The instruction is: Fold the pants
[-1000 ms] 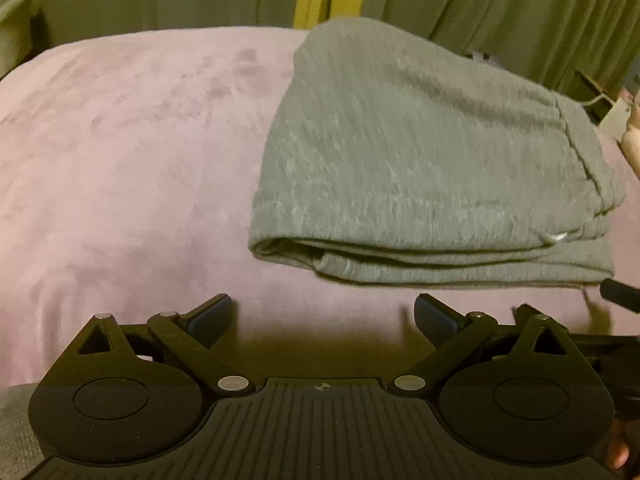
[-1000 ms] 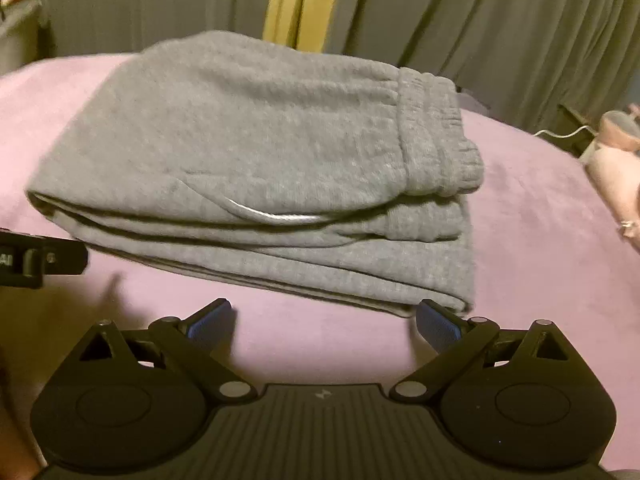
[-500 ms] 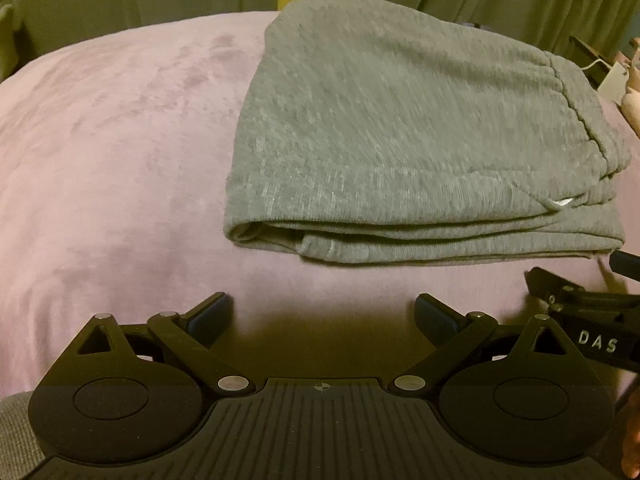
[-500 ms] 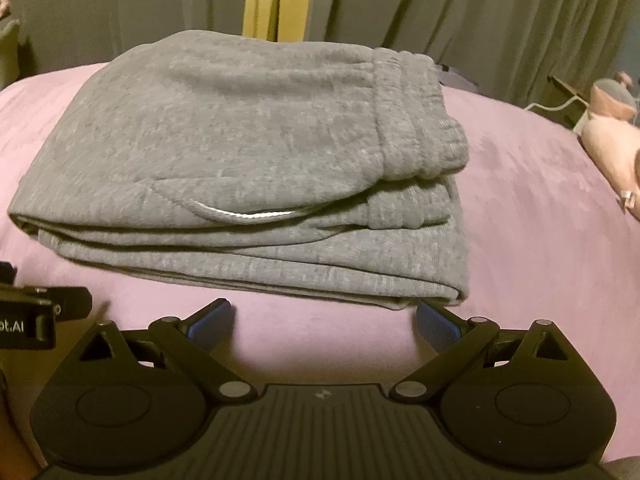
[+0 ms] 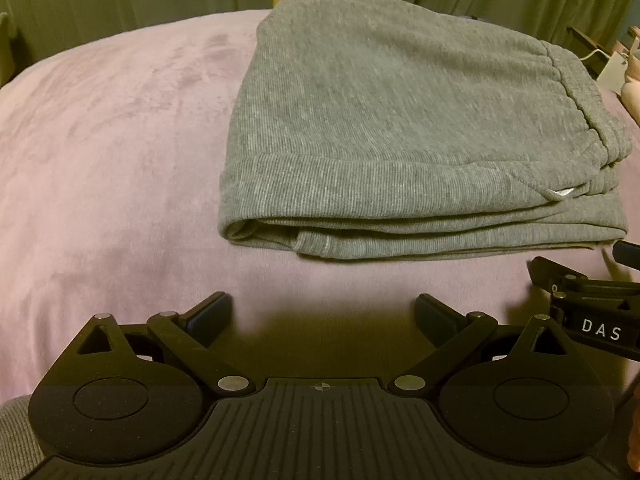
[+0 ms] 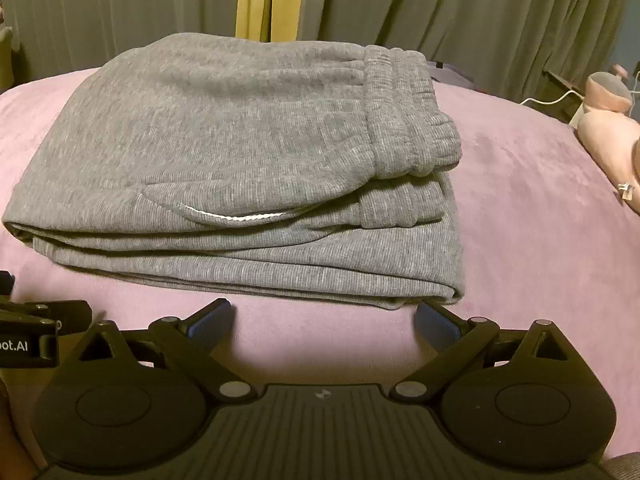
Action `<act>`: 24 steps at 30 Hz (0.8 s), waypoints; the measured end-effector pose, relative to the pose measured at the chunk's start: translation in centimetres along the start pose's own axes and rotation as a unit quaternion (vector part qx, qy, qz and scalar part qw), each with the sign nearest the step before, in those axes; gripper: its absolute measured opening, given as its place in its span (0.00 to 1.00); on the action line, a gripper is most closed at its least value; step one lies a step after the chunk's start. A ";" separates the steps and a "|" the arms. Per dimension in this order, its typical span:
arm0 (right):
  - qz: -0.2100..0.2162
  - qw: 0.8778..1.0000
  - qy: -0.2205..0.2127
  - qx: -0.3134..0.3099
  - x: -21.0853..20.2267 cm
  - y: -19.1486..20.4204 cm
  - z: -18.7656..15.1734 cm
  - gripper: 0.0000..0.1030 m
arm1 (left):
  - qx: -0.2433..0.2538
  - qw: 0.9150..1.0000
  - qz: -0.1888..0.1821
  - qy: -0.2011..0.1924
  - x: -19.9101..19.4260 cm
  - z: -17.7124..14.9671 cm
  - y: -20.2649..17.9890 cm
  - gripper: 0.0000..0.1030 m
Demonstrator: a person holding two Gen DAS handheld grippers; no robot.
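Left wrist view shows the grey ribbed-knit sweatpants (image 5: 400, 128) lying as a compact folded stack on the soft pink plush blanket (image 5: 112, 152), the rounded fold at the left and the elastic waistband (image 5: 576, 92) at the far right. The left gripper (image 5: 323, 312) is spread wide with nothing between its blue-padded fingers, hovering near the stack's front edge but clear of it. The right gripper (image 6: 323, 314) is likewise released and empty; its right finger (image 6: 438, 326) sits just beside the near right corner of the stack, though whether it touches cannot be told.

Judging by the layers visible along the front edge, the folding looks essentially finished, so the step in hand is probably a last tidy or a final fold.

- If tidying, nudge the lowest layer, which sticks out along the near edge, back under the upper ones.
- If folding once more, each gripper should close on all layers at a near corner; missing a lower layer would pull the stack apart.
- Lift both corners together and level, since thick knit sags and slides.
- Mind the white-trimmed pocket opening (image 6: 236, 216): a finger could snag there and drag only the top layer.
- Keep away from the pale pink plush toy (image 6: 608, 128) at the far right.
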State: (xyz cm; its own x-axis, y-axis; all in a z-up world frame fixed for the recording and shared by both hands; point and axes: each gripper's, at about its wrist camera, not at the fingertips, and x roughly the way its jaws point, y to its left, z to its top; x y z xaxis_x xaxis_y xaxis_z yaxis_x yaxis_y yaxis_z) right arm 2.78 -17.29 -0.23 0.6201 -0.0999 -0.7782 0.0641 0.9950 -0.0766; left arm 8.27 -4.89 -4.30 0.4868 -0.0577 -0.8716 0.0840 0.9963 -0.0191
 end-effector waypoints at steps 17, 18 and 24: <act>-0.001 1.000 0.000 0.001 0.0 -0.2 0.0 0.96 | 0.007 1.000 0.006 0.002 0.1 -0.1 -0.3 0.98; -0.001 1.000 0.000 0.001 0.0 -0.2 0.0 0.96 | 0.007 1.000 0.006 0.002 0.1 -0.2 -0.3 0.98; -0.002 1.000 0.000 0.000 0.1 -0.2 0.0 0.96 | 0.007 1.000 0.006 0.002 0.2 -0.1 -0.3 0.98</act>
State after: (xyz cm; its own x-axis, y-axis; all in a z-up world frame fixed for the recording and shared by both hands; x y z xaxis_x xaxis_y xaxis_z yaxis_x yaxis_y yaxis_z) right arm 2.81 -17.48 -0.25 0.6198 -0.1031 -0.7779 0.0661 0.9947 -0.0791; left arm 8.21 -5.19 -4.51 0.4847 -0.0461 -0.8735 0.0914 0.9958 -0.0019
